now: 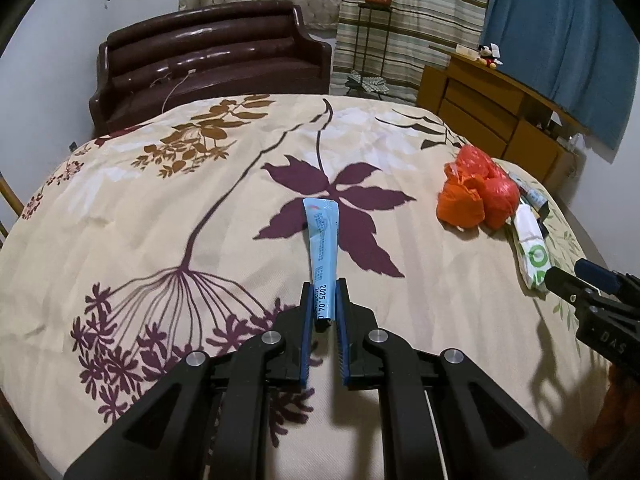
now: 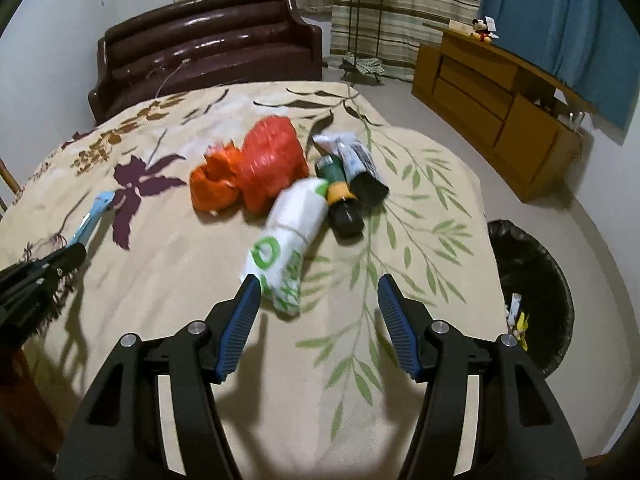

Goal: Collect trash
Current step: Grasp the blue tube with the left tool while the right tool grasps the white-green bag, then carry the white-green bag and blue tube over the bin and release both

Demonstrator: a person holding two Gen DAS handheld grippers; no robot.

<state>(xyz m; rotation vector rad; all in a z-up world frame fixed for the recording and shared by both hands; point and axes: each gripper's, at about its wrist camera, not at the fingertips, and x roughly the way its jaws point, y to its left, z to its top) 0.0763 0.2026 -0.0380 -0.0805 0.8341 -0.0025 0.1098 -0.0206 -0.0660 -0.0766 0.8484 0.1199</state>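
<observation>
My left gripper (image 1: 324,286) is shut on the near end of a flat light-blue wrapper (image 1: 322,236), which sticks out forward above the floral bedspread (image 1: 160,208); it also shows in the right wrist view (image 2: 90,222). My right gripper (image 2: 316,284) is open and empty, just above the near end of a white-and-green packet (image 2: 286,244). Behind the packet lie crumpled orange-red plastic bags (image 2: 256,164), a dark bottle with a yellow band (image 2: 342,196) and a dark tube (image 2: 362,172). The bags (image 1: 476,188) and packet (image 1: 530,248) also show in the left wrist view.
A bin lined with a black bag (image 2: 536,292) stands on the floor right of the bed, with some trash inside. A dark brown sofa (image 1: 216,60) is beyond the bed, a wooden cabinet (image 1: 496,108) at the right, and a plant stand (image 1: 374,40) by the curtains.
</observation>
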